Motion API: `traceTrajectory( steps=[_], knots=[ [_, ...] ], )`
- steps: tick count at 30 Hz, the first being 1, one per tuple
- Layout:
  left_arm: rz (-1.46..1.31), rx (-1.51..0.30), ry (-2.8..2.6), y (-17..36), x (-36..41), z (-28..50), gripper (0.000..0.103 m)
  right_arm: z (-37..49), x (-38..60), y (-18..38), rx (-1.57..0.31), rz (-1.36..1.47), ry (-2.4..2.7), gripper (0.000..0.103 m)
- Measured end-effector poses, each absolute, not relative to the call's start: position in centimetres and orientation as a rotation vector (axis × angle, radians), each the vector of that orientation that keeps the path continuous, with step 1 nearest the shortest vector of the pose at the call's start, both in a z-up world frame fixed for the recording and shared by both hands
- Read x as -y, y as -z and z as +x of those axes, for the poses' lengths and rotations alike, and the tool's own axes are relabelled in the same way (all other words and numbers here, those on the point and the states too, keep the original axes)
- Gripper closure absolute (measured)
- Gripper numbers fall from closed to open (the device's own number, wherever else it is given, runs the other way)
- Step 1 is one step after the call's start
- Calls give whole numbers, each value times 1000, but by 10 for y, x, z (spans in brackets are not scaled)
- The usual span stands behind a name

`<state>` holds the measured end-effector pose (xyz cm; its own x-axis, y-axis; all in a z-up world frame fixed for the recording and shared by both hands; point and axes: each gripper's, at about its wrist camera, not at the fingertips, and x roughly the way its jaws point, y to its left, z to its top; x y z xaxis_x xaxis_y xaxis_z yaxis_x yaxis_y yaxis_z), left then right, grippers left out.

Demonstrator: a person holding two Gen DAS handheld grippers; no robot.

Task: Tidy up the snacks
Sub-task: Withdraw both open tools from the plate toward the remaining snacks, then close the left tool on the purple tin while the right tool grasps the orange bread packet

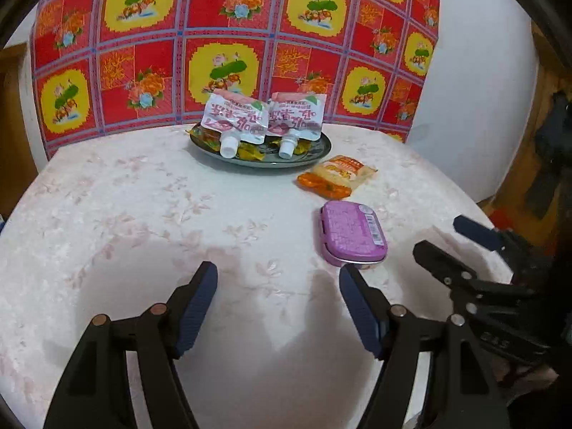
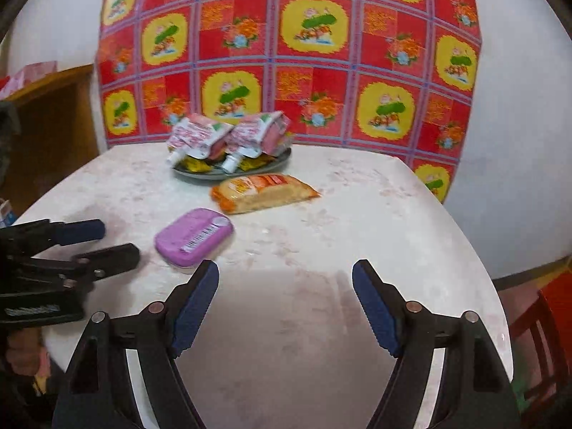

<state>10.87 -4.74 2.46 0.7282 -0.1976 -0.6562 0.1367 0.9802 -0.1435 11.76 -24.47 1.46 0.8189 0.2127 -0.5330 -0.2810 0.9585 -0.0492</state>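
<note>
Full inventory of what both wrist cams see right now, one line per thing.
spouted pouches: 2, white and pink with white caps, propped side by side on the plate
plate: 1, dark green, far side of the table, small yellow wrapped snacks under the pouches
snack packet: 1, orange and cream, flat on the table beside the plate
tin: 1, purple with barcode label, flat on the table, nearer than the packet
table: 1, pale floral cover
patterned cloth: 1, red and yellow, hanging behind the table
left gripper: black with blue pads, open, empty
right gripper: same, open, empty
</note>
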Motion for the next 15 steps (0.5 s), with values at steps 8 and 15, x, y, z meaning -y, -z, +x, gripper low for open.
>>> traceTrajectory(
  steps=[8, 15],
  knots=[
    [-101, -800, 198, -30, 55, 117, 29, 124, 257, -5, -585, -40, -247, 24],
    [-48, -794, 262, -43, 88, 130, 29, 107, 273, -6, -565, -17, -173, 24]
  ],
)
